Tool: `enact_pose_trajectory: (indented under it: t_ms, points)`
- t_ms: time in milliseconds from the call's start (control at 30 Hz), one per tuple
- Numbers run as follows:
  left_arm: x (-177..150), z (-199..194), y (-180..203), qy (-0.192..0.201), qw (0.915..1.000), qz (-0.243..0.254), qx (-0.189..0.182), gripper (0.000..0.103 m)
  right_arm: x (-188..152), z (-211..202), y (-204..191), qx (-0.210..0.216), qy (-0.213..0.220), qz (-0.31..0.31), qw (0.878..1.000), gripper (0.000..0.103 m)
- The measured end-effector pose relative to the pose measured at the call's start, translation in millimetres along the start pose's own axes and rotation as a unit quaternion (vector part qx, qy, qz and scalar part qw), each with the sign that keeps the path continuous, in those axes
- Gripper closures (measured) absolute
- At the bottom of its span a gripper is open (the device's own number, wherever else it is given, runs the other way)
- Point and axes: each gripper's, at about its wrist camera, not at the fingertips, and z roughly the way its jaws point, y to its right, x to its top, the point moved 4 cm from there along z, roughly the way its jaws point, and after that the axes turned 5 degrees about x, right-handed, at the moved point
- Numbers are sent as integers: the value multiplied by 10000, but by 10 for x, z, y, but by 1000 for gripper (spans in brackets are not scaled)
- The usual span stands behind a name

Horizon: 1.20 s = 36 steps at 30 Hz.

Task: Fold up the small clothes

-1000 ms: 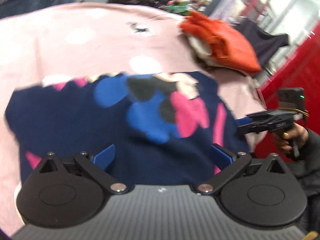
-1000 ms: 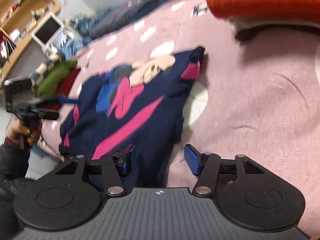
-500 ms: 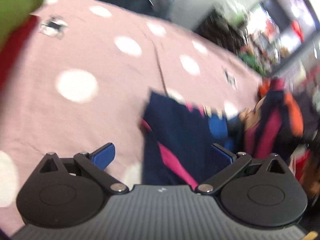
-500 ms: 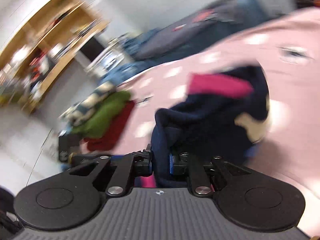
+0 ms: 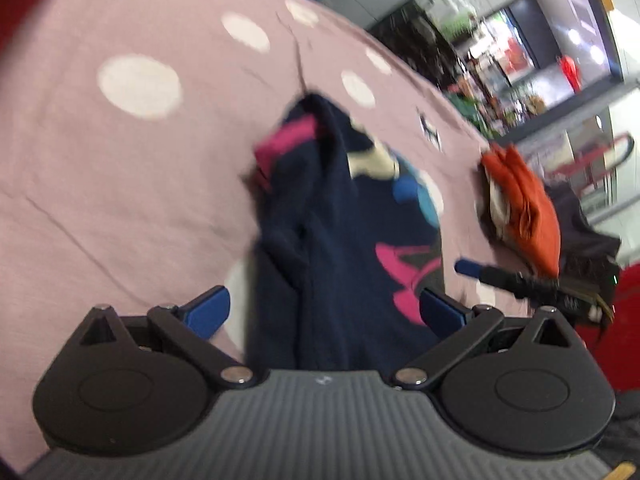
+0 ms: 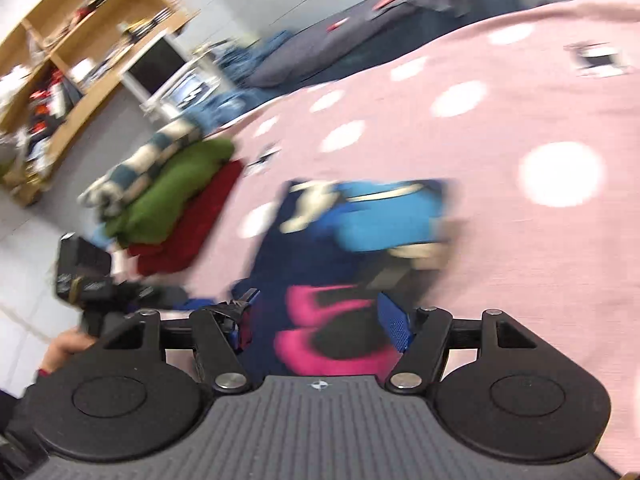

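Note:
A small navy garment (image 5: pixel 344 248) with pink, blue and cream print lies folded over on the pink dotted bedspread (image 5: pixel 120 168). It also shows in the right wrist view (image 6: pixel 340 264). My left gripper (image 5: pixel 324 312) is open, its blue pads either side of the garment's near end. My right gripper (image 6: pixel 320 320) is open just above the garment's pink print. The right gripper also shows in the left wrist view (image 5: pixel 500 276), and the left gripper in the right wrist view (image 6: pixel 120 292).
An orange and white folded pile (image 5: pixel 520 216) sits at the bedspread's right edge. A stack of green, red and checked clothes (image 6: pixel 168 208) sits at the left edge. Wooden shelves (image 6: pixel 60 60) and a dark heap (image 6: pixel 360 40) lie beyond.
My right gripper was shut on the navy garment half a second ago and has let go; it now stands open. The garment has been folded over narrower. Both views swung.

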Motion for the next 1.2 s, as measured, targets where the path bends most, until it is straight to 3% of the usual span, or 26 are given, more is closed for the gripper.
enact_pose_trajectory:
  t_ms: [67,167,200,233,267,300,367,433,533,633,700,800,833,867,900,967,1000,1033,1067,1100,1133,1167,1200]
  points:
    - [-55,197,14,-106,9999,-11,-119,0,-67,-27,218,63,-93,204,9997,0]
    - [-52,284,76,176,9994,5,-307,1,-179,182,413,248,-169,654,9974,0]
    - [-23,306,85,213,9989,-113,-411,6,-200,271,445,292,-142,782,9964,1]
    - [-8,349,86,220,9984,-216,-480,31,-205,362,459,503,-74,848,9951,9]
    - [3,408,73,207,9983,-345,-412,50,-188,394,454,652,-14,881,9940,25]
    - [21,456,69,197,9986,-442,-233,80,-161,480,434,598,-9,920,9940,62]
    - [69,472,100,275,9984,-424,-235,82,-56,549,335,581,62,804,9950,71]
    - [164,287,157,552,9974,-395,-232,84,123,487,62,719,211,405,9964,72]
    - [429,-518,370,1538,9876,-214,-213,84,522,373,-532,1075,362,-225,9933,73]
    - [717,-1627,545,2587,9653,89,351,79,1084,299,-1294,1858,517,-575,9795,73]
    - [878,-2332,580,3168,9429,222,1008,71,1497,378,-1785,2413,416,-516,9682,72]
    - [1117,-3097,499,3586,9002,280,2457,52,2027,824,-2417,2987,110,-235,9540,72]
    - [1210,-3250,418,3594,8882,273,2849,35,2174,1049,-2583,3057,-25,-64,9521,70]
    - [1322,-3320,291,3485,8848,222,3085,25,2285,1316,-2715,3045,-194,154,9522,69]
    - [1449,-3320,141,3321,8853,174,3249,7,2358,1589,-2828,3051,-448,292,9508,69]
    - [1673,-3135,-298,2920,8795,104,3758,2,2396,2068,-2928,2668,-348,369,9624,62]
    - [1745,-3006,-558,2689,8661,-46,4214,7,2354,2267,-2949,2454,-259,140,9690,51]
    - [1759,-2962,-836,2577,8450,-292,4676,11,2291,2545,-2971,2280,-421,-199,9725,39]
    - [1753,-2865,-1059,2397,8380,-538,4873,10,2208,2836,-2934,2100,-746,-582,9731,38]
    - [1738,-2824,-1219,2307,8509,-749,4660,8,2100,3063,-2844,1689,-1041,-875,9762,34]
    - [1675,-2821,-1303,2479,8663,-1050,4207,8,2006,3188,-2695,1233,-1182,-920,9810,29]
    - [1612,-2849,-1326,2709,8728,-1311,3843,8,1974,3189,-2568,1231,-1011,-660,9850,26]
    - [1577,-2891,-1316,2833,8761,-1386,3647,7,1968,3141,-2471,1281,-844,-383,9874,12]
